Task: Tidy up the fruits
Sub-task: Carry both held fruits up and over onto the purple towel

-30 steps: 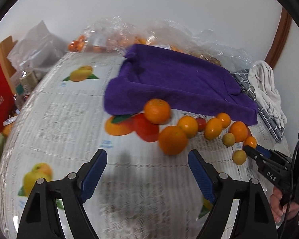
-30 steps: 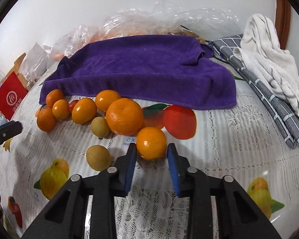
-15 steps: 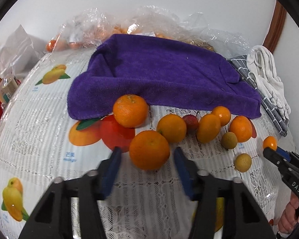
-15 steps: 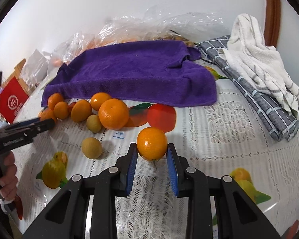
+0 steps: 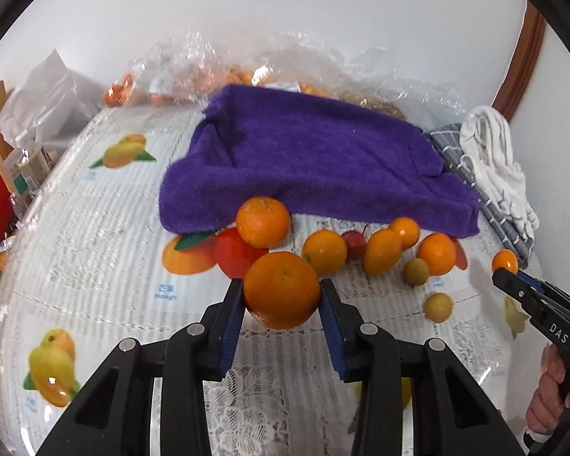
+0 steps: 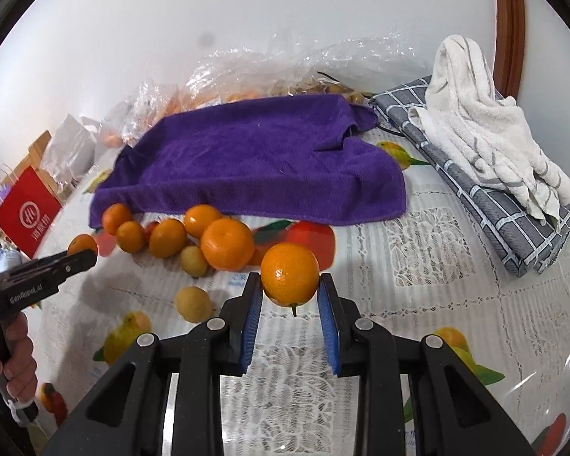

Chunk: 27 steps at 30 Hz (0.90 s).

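Fingers (image 5: 235, 317) clamping orange (image 5: 282, 289), fruit row (image 5: 382, 250) behind (purple towel (image 5: 311, 163) beyond)

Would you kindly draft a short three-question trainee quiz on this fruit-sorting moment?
1. True or false: the left gripper is closed on a large round orange.
2. What does the right gripper hold? A) a yellow-green fruit B) a small orange mandarin C) nothing
3. Fill in: the loose fruits lie along the near edge of the folded ___ towel.

Key: 1 true; 2 B; 3 purple.
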Available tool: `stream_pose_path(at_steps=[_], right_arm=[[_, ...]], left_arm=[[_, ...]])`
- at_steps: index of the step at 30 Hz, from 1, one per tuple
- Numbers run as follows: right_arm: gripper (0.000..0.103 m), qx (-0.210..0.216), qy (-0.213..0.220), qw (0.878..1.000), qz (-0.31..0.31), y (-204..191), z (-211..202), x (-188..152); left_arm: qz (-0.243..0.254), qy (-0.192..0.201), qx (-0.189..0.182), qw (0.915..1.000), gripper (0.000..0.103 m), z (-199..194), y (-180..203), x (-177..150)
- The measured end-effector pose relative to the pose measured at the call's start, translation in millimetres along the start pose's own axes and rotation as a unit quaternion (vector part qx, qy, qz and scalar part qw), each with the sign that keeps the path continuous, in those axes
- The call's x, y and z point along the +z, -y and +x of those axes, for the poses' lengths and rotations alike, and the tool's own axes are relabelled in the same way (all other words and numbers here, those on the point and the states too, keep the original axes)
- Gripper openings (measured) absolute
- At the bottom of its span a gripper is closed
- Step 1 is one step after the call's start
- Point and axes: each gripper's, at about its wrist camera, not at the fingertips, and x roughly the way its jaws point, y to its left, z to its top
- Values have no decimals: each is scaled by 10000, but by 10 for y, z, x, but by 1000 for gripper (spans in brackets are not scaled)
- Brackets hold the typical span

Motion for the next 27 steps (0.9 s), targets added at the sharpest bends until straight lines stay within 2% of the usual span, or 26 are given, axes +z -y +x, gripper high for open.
stream_pose_path(at_steps=[13, 20, 27], right_arm=[[30, 61, 435, 9990, -109, -164, -277, 563], [30, 100, 544, 9984, -99, -151, -209, 885], [30, 67, 540, 9985, -65, -54, 46, 1174]], left_arm=[[69, 456, -43, 9989, 37, -399, 94, 564], [140, 514, -11, 9986, 37, -282, 152, 914], [173, 557, 19, 9983, 37, -47, 179, 1249]])
